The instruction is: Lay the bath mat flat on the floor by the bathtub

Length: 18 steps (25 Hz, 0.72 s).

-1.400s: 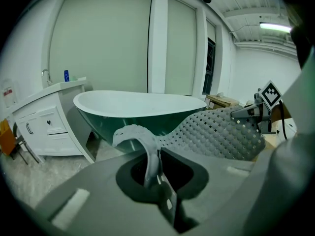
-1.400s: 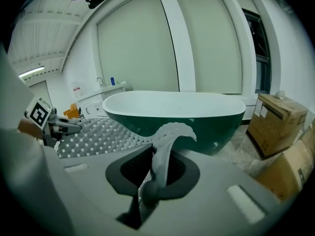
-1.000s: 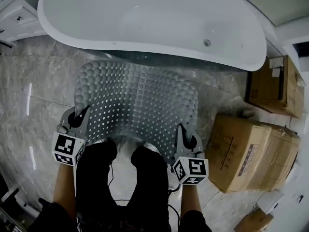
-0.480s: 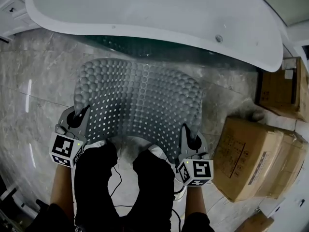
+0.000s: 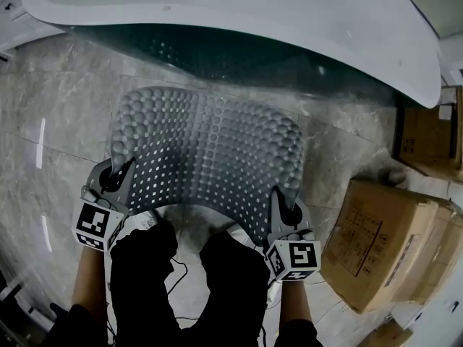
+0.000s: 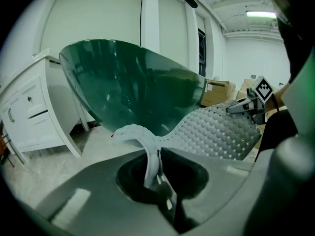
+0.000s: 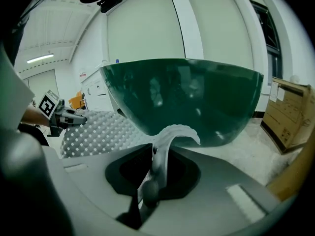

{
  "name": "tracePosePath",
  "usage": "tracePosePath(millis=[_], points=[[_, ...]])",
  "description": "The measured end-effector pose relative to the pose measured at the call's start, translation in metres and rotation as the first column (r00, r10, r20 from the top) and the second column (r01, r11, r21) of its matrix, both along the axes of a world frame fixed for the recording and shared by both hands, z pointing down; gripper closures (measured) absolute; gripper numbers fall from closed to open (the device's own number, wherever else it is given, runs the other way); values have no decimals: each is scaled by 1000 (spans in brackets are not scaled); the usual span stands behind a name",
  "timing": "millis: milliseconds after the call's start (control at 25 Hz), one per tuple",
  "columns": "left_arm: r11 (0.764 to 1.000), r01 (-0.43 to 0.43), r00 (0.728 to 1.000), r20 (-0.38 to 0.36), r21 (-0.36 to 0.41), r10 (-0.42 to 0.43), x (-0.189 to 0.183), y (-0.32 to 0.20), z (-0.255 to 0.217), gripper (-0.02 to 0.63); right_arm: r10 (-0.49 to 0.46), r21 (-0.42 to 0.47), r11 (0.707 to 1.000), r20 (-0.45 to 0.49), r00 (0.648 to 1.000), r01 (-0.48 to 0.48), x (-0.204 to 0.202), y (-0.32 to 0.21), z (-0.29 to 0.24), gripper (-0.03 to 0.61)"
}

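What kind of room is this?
Probably a bathroom set-up inside a showroom or storeroom: a freestanding bathtub on a marble-look tiled floor, a bath mat in front of it, and cardboard boxes close by.

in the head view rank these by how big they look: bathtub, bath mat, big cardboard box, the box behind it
1. bathtub, even cropped by the frame
2. bath mat
3. big cardboard box
4. far box, mostly cut off at the edge, so unsure

Bath mat (image 5: 210, 161) looking like bumpy, perforated translucent rubber; bathtub (image 5: 289, 13) showing glossy smooth; floor (image 5: 51, 114) gleaming polished marble; boxes (image 5: 383, 244) showing matt cardboard.
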<state>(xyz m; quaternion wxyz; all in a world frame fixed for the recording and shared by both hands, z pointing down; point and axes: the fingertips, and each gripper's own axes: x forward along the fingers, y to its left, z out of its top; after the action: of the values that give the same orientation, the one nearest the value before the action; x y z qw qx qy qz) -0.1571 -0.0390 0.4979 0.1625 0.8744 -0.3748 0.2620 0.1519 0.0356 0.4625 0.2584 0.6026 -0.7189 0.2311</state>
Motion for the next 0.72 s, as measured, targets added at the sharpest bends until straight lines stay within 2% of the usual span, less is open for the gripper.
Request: tracePosePath(millis=[280,720], points=[[1000,12,1000,18,-11,-12,-3,2,13,589,-1,2,1000,25,1000,1,7,2,19,518],[996,-25,995,98,84,17,15,5,-22,589,-41,69,997,99,994,35,21,9,17,517]])
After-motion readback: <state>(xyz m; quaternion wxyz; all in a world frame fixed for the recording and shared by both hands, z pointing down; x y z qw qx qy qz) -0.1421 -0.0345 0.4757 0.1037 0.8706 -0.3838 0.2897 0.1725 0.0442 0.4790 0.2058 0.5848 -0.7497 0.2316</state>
